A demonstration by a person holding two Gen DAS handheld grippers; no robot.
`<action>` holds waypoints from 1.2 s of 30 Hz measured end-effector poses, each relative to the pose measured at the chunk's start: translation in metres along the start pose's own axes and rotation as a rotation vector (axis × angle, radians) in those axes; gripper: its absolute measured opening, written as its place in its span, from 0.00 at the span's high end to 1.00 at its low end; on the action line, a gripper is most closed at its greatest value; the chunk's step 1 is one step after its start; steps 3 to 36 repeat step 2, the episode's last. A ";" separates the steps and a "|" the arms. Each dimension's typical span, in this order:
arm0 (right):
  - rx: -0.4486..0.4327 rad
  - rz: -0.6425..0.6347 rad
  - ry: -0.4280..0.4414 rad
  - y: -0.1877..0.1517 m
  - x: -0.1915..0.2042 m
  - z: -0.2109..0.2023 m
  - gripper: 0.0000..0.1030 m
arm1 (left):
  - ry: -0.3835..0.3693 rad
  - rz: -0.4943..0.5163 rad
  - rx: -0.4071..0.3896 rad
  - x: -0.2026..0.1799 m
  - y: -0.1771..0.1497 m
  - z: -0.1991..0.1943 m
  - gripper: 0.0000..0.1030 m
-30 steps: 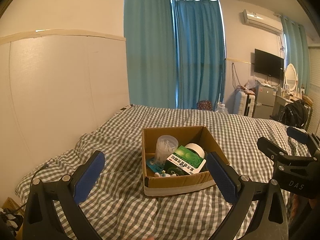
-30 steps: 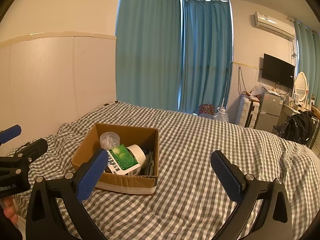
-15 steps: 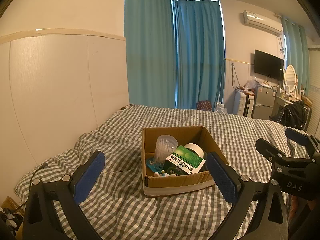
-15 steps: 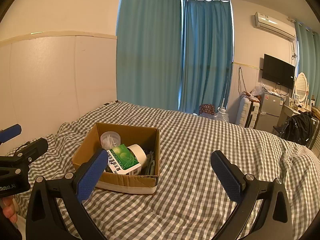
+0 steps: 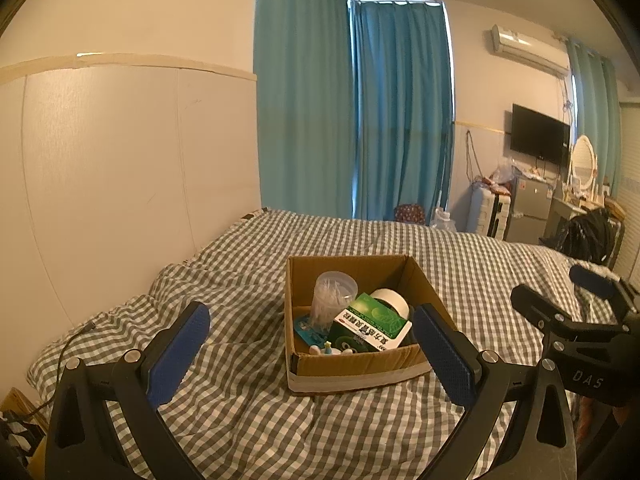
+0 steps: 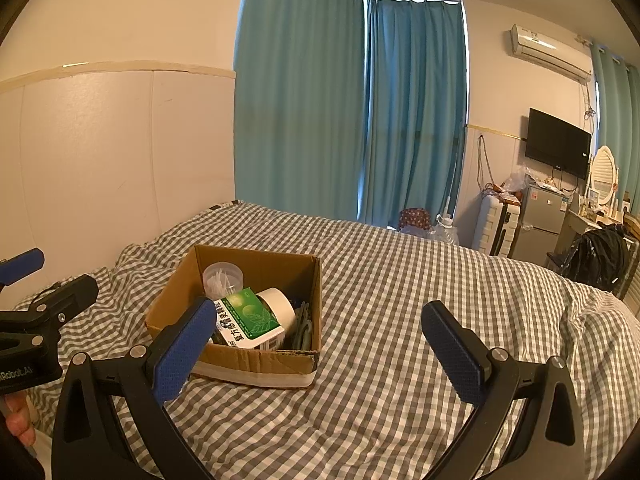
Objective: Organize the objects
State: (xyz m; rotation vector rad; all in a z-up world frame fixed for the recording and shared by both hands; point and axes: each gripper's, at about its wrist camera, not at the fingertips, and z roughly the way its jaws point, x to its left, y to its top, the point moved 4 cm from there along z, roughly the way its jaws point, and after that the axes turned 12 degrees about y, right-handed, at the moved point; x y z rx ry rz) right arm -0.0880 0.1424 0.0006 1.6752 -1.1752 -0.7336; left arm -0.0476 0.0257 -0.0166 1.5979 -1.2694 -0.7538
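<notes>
While I hold both tools above the checked bed (image 5: 248, 420), my left gripper (image 5: 310, 354) is spread wide with nothing between its blue pads (image 5: 178, 354), and my right gripper (image 6: 328, 350) is released just the same, empty.

Sitting on the bedcover, the cardboard box (image 5: 352, 372) is open at the top, well in from every edge of the bed. Seen from the left wrist, it lies straight ahead between my left fingers, with one corner toward the far right. From the right wrist the box (image 6: 256, 362) is to the left, partly behind my left-hand pad.

Inside, a green carton (image 5: 374, 322) lies tilted across the other things, its long axis running from the far left of the box down toward the near right corner. A white-capped jar (image 5: 390, 300) lies under it, cap toward the far right. A clear tub of white sticks (image 5: 334, 296) stands upright in the far left part.

Only the left wrist view shows the blue packet (image 5: 310, 330) and small white bits at the near wall. Only the right wrist view shows dark flat items (image 6: 304, 328) standing on edge against the right wall of the box.

Open bedcover spreads to the right of the box and toward me; the pale wall panel (image 5: 120, 184) closes off the left.
</notes>
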 end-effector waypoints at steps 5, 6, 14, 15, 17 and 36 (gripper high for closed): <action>0.002 0.015 0.012 0.000 -0.001 0.000 0.00 | 0.000 0.004 0.004 0.000 0.001 0.000 0.00; 0.002 0.015 0.012 0.000 -0.001 0.000 0.00 | 0.000 0.004 0.004 0.000 0.001 0.000 0.00; 0.002 0.015 0.012 0.000 -0.001 0.000 0.00 | 0.000 0.004 0.004 0.000 0.001 0.000 0.00; 0.002 0.015 0.012 0.000 -0.001 0.000 0.00 | 0.000 0.004 0.004 0.000 0.001 0.000 0.00; 0.002 0.015 0.012 0.000 -0.001 0.000 0.00 | 0.000 0.004 0.004 0.000 0.001 0.000 0.00; 0.002 0.015 0.012 0.000 -0.001 0.000 0.00 | 0.000 0.004 0.004 0.000 0.001 0.000 0.00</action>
